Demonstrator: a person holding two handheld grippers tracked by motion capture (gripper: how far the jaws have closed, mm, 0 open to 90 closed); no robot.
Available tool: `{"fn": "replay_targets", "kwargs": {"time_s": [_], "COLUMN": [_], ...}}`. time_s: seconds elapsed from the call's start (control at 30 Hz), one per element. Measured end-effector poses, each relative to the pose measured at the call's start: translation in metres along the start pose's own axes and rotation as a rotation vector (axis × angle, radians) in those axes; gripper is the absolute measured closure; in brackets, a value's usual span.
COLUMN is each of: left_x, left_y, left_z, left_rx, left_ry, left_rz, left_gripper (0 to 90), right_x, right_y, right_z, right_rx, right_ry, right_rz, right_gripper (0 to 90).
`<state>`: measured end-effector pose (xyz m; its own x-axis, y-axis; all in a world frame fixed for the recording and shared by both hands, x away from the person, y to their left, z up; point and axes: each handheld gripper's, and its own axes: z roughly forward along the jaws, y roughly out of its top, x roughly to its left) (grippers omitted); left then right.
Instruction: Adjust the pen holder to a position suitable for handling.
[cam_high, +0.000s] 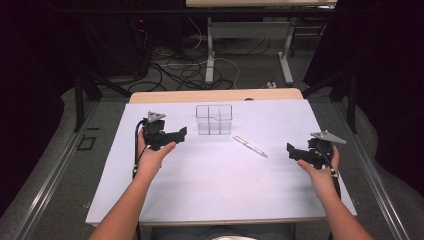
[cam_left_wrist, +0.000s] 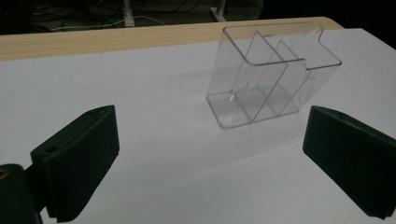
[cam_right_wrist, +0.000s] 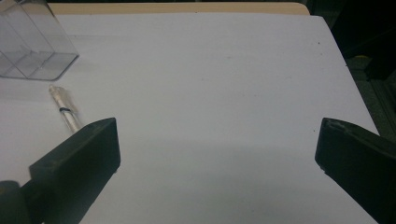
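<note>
Our left tongs (cam_high: 181, 133) hang spread and empty just left of the clear divided organizer (cam_high: 214, 119). The pen (cam_high: 250, 146) lies on the table (cam_high: 200, 175) right of it: light, stiff, slippery, so we'd pinch mid-barrel. Right tongs (cam_high: 291, 150), also spread, sit further right.

You will find no text, label, brand, number or sign that can be read here: the clear plastic organizer (cam_left_wrist: 268, 79) carries no print, the pen (cam_high: 249, 146) is too small for any marking to be made out, and the white tabletop (cam_high: 210, 175) is blank
</note>
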<state>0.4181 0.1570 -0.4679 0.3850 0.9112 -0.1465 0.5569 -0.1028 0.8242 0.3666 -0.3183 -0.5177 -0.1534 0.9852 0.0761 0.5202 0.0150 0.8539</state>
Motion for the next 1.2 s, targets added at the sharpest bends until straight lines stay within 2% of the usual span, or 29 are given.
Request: {"fn": "replay_targets", "kwargs": {"time_s": [0.13, 0.23, 0.3, 0.43, 0.63, 0.7, 0.73, 1.0, 1.1, 1.2], "left_x": [-0.005, -0.008, -0.009, -0.013, -0.019, -0.020, -0.022, -0.027, -0.028, -0.029], "left_y": [0.012, 0.027, 0.030, 0.045, 0.059, 0.061, 0.064, 0.070, 0.071, 0.072], "left_z": [0.002, 0.006, 0.007, 0.012, 0.019, 0.020, 0.023, 0.038, 0.042, 0.048], "left_rx": [-0.013, -0.020, -0.028, -0.040, -0.049, -0.047, -0.044, -0.018, -0.010, 0.008], "left_ry": [0.001, 0.005, 0.006, 0.010, 0.019, 0.020, 0.029, 0.054, 0.054, 0.072], "left_rz": [0.002, 0.002, -0.006, 0.001, 0.003, 0.005, 0.013, 0.038, 0.028, 0.016], "left_gripper": [7.6, 12.0, 16.1, 17.1, 24.1, 26.2, 30.7, 35.5, 37.3, 38.0], "right_x": [0.000, 0.001, 0.002, 0.003, 0.003, 0.003, 0.003, 0.002, 0.001, 0.001], "right_y": [-0.002, -0.004, -0.004, -0.005, -0.005, -0.005, -0.005, -0.006, -0.007, -0.008], "right_z": [0.000, 0.000, 0.000, 0.000, -0.001, -0.001, -0.001, -0.001, -0.001, 0.000], "right_rx": [0.003, 0.005, 0.006, 0.007, 0.008, 0.006, 0.008, 0.015, 0.015, 0.018], "right_ry": [0.010, 0.014, 0.015, 0.014, 0.014, 0.014, 0.013, 0.012, 0.016, 0.018], "right_rz": [-0.014, -0.019, -0.013, -0.020, -0.024, -0.020, -0.007, -0.003, -0.001, -0.001], "right_gripper": [0.0, 0.7, 1.4, 2.4, 3.2, 3.3, 3.6, 4.4, 4.6, 4.8]}}
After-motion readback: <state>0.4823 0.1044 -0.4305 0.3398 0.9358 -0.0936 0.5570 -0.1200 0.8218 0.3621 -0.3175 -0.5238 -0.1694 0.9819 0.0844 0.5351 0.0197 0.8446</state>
